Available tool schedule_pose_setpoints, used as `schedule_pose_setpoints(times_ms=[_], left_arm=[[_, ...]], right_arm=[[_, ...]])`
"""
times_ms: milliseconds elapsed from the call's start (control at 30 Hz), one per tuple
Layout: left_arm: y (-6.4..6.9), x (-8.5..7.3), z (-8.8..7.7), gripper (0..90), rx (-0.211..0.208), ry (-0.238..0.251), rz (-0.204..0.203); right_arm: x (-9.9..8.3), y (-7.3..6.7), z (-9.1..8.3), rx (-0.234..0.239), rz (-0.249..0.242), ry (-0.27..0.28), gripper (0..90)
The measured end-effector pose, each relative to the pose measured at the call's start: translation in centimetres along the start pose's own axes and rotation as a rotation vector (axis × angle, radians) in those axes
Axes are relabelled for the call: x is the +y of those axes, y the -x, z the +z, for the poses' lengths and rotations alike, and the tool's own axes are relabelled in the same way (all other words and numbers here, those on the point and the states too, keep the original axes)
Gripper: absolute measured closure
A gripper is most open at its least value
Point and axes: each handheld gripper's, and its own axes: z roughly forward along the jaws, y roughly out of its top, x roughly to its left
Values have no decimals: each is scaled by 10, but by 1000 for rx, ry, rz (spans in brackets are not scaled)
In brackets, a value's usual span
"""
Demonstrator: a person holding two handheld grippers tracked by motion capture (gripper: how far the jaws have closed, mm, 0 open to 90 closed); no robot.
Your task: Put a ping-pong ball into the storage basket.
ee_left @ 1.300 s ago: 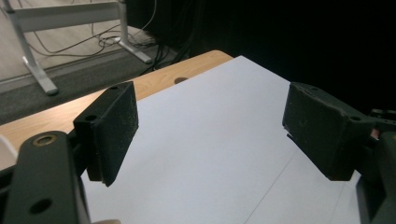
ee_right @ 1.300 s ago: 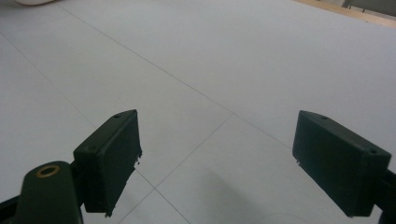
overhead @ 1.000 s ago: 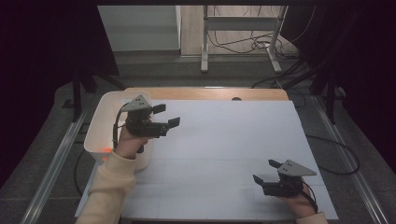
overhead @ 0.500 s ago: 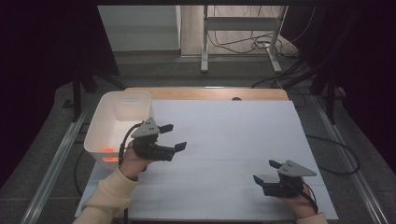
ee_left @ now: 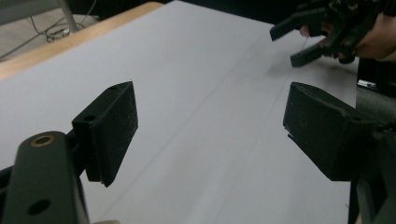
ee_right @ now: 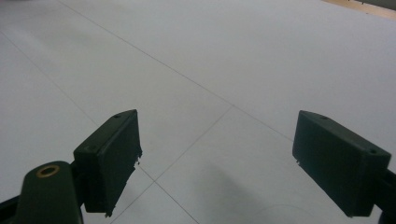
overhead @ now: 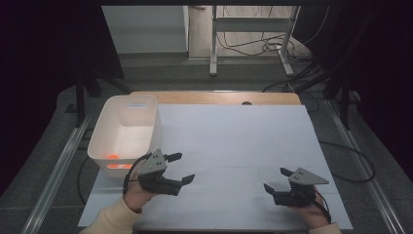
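1. The left tongs [overhead: 181,168] sit low over the near-left part of the white surface [overhead: 234,141], held in the person's left hand [overhead: 136,192], whose cream sleeve [overhead: 109,222] comes in from the bottom edge of the high view.
2. The jaws of the left tongs stand wide apart with nothing between them; in the left gripper view [ee_left: 210,128] bare white surface shows in the gap.
3. The left tongs point toward the middle of the surface, and their body lies just beside the near corner of the white bin [overhead: 146,119].
4. The white bin stands at the left edge of the surface, upright and open at the top. An orange ball [overhead: 113,157] lies on its floor by the near wall, and an orange glow shows through that wall just below it.
5. The left tongs are outside the bin and touch neither it nor the ball.
6. The right tongs [overhead: 275,179] rest at the near-right part of the surface in the person's right hand [overhead: 307,207], well apart from the left tongs and the bin.
7. Their jaws are also spread wide and empty; in the right gripper view [ee_right: 217,154] the white surface with its thin seam lines lies between them.
8. In the left gripper view the right tongs appear farther off at the upper right, jaws apart above the surface.
9. A strip of bare wood [overhead: 214,97] shows along the far edge of the surface.
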Motion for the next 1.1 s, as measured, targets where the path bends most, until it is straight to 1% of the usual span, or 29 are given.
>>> schedule_pose_setpoints(times_ms=[167,300,400,500,533,600,633,733,867,900,1100], left_arm=[[2,-20,5,187,0,-46,-33],[4,-30,9,186,14,-79,-30],[4,-39,11,186,20,-95,-42],[5,-48,12,186,49,-135,-19],[5,-51,11,184,57,-141,-16],[4,-54,9,184,66,-143,-21],[2,-56,8,184,68,-144,-30],[0,-58,5,184,79,-141,-40],[-2,-58,2,184,89,-124,-44],[-2,-57,1,184,97,-111,-52],[-3,-56,0,185,104,-104,-48]], right_arm=[[0,-1,1,1,-2,-3,159],[0,-2,0,3,-3,-2,159],[0,-2,0,10,0,5,159],[0,-2,0,21,3,11,159],[0,-2,0,22,4,11,159],[0,-1,1,29,6,12,159],[0,-1,1,29,5,10,159],[0,-2,1,35,4,12,159],[0,-3,1,36,0,8,158],[0,-3,0,38,5,12,158],[1,-2,-1,39,14,20,158]])
